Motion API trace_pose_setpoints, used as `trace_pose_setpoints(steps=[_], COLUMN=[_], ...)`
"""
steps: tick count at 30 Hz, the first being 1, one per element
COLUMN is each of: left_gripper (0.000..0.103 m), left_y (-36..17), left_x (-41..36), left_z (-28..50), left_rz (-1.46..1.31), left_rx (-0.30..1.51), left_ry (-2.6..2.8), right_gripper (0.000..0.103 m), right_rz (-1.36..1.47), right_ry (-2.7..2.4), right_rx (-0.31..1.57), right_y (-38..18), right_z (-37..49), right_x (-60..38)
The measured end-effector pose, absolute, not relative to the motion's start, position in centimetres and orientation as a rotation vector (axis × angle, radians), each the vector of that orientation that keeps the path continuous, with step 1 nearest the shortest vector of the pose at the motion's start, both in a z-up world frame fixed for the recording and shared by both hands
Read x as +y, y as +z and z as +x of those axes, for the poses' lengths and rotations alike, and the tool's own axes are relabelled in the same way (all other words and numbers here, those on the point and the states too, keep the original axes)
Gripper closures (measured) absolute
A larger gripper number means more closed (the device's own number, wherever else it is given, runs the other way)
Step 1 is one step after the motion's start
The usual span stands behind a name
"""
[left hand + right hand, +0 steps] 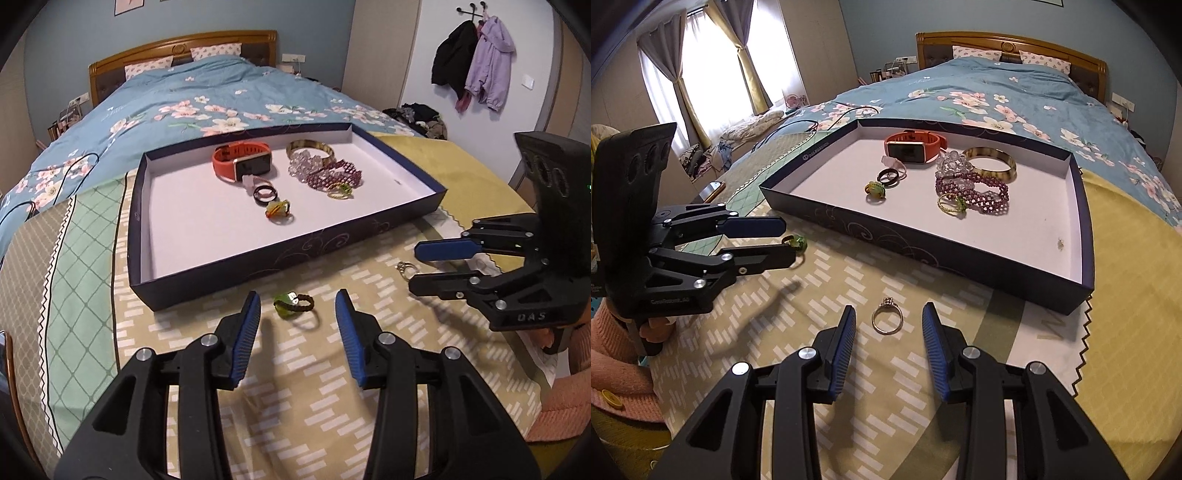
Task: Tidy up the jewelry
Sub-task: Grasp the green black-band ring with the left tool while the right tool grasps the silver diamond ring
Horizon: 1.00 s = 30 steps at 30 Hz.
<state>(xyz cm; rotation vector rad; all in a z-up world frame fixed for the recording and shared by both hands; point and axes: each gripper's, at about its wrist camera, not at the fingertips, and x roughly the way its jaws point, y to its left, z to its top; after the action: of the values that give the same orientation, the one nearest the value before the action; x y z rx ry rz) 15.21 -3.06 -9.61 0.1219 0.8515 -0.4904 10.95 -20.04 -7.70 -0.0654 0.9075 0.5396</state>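
Note:
A green-stone ring on a dark beaded band (pixel 293 303) lies on the patterned cloth between the blue pads of my left gripper (pixel 298 297); the jaws stand open and apart from it. From the right wrist view this gripper (pixel 788 240) hovers at the left with the green ring (pixel 798 242) at its tips. A silver ring (pixel 886 320) lies between the pads of my right gripper (pixel 888 309), which is open and not touching it. In the left wrist view the right gripper (pixel 413 268) straddles the silver ring (pixel 404 267). Just beyond stands the dark blue tray (pixel 229 267) (pixel 923 251).
The tray holds an orange watch (pixel 240 162), a bangle (pixel 990 162), a purple bead bracelet (pixel 975 194) and several rings. Behind it spreads the blue floral quilt (pixel 177 96). A phone (pixel 711 190) lies on the far left. Pink sleeves (pixel 617 369) hold the grippers.

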Motion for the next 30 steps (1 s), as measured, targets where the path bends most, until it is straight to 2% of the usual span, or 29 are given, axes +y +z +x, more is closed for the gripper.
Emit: trace_pose_setpoints(steps=[5, 7, 11, 13, 16, 23, 30], left_gripper=[0.062, 0.067, 0.067, 0.072, 0.079, 0.080, 0.080], left_y=[-10.1, -10.3, -10.5, -10.5, -10.6, -10.6, -10.4], left_x=[-3.4, -3.5, -3.7, -3.7, -3.7, -3.7, -3.6], left_z=[15.9, 16.0, 16.1, 16.1, 16.1, 16.0, 15.4], left_rz=[0.125, 0.124, 0.132, 0.133, 0.130, 0.124, 0.109], left_rx=[0.882, 0.893, 0.903, 0.904, 0.905, 0.903, 0.898], left_ry=[-0.486, -0.490, -0.486, -0.481, -0.479, -0.481, -0.487], right_gripper=[0.065, 0.065, 0.065, 0.066, 0.071, 0.085, 0.087], right_rz=[-0.092, -0.098, -0.118, -0.127, -0.141, -0.170, -0.162], right_ry=[0.548, 0.546, 0.537, 0.532, 0.521, 0.523, 0.525], right_rx=[0.905, 0.905, 0.901, 0.899, 0.897, 0.890, 0.891], right_y=[-7.7, -7.7, -7.7, -7.7, -7.7, -7.8, -7.7], right_z=[10.9, 10.9, 10.8, 10.8, 10.7, 10.6, 10.5], right_x=[-19.3, -19.2, -18.9, -18.8, -18.7, -18.5, -18.5])
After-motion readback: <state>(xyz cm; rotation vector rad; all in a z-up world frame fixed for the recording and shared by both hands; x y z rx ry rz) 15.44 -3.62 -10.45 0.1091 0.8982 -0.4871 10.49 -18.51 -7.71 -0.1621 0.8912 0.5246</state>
